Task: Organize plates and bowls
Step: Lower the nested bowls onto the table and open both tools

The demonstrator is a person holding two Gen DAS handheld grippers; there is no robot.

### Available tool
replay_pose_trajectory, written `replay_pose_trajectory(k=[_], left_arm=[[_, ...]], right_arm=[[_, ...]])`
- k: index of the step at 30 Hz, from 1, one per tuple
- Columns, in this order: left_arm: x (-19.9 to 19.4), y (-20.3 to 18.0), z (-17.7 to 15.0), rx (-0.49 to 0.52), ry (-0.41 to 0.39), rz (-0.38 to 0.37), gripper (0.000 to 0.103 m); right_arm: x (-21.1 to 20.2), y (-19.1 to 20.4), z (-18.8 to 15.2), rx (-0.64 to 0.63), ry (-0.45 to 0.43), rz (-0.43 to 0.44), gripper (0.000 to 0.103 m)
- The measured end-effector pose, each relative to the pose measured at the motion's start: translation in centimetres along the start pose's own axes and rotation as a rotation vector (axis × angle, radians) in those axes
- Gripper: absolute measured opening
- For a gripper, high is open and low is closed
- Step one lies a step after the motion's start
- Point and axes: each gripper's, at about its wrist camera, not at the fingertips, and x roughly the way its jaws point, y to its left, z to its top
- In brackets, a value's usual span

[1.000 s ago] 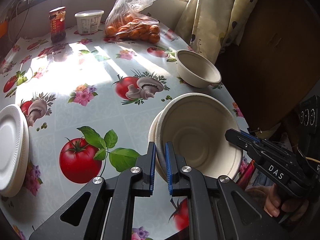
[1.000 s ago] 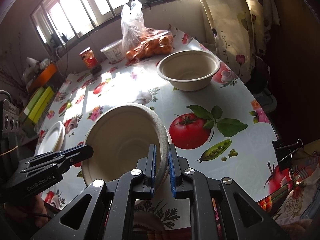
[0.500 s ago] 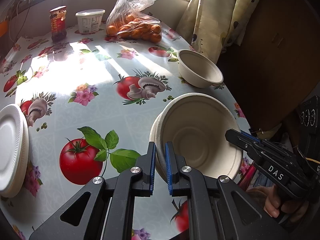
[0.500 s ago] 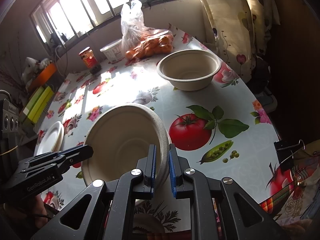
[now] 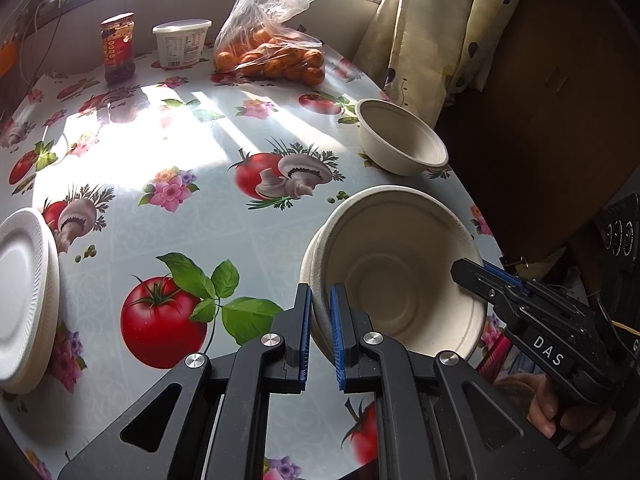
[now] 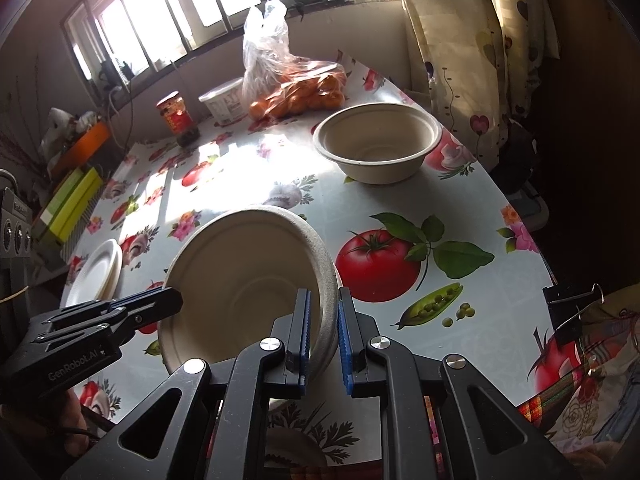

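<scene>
Against the views of a second ago, little has changed: the held bowl (image 5: 394,276) has been carried slightly nearer the lone bowl (image 5: 402,138), which now sits a touch lower and larger in the left wrist view. It is judged that the carry toward that bowl is under way and that nesting is not yet done. The left gripper (image 5: 320,320) is closed down to a narrow gap on the held bowl's near rim, and the right gripper (image 6: 322,322) is likewise pinched on the opposite rim, so the bowl is held tilted between both, above the tablecloth (image 5: 168,128). A second rim edge is seen just outside the first, so two nested bowls may be held; this cannot be settled. Both bowls are of matte, beige moulded fibre, round, with rolled lips and faint concentric rings inside. Well apart from the lone bowl, at the far left edge, a stack of white foam plates (image 5: 24,292) is seen, smooth and faintly ribbed at the rim. The cloth is glossy, printed with tomatoes and mushrooms.
</scene>
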Motion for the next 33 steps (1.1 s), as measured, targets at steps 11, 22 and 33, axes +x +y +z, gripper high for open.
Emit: replay_pose_trajectory(k=[11, 22, 33], left_arm=[[0.35, -0.45, -0.05, 0.012, 0.008, 0.024, 0.010], [0.35, -0.48, -0.13, 0.016, 0.006, 0.024, 0.011], [0.17, -0.51, 0.03, 0.013, -0.001, 0.020, 0.021]], right_arm=[[-0.14, 0.84, -0.07, -0.055, -0.012, -0.059, 0.022], [-0.16, 0.86, -0.11, -0.055, -0.012, -0.059, 0.022], [-0.46, 0.99, -0.11, -0.053, -0.020, -0.054, 0.029]])
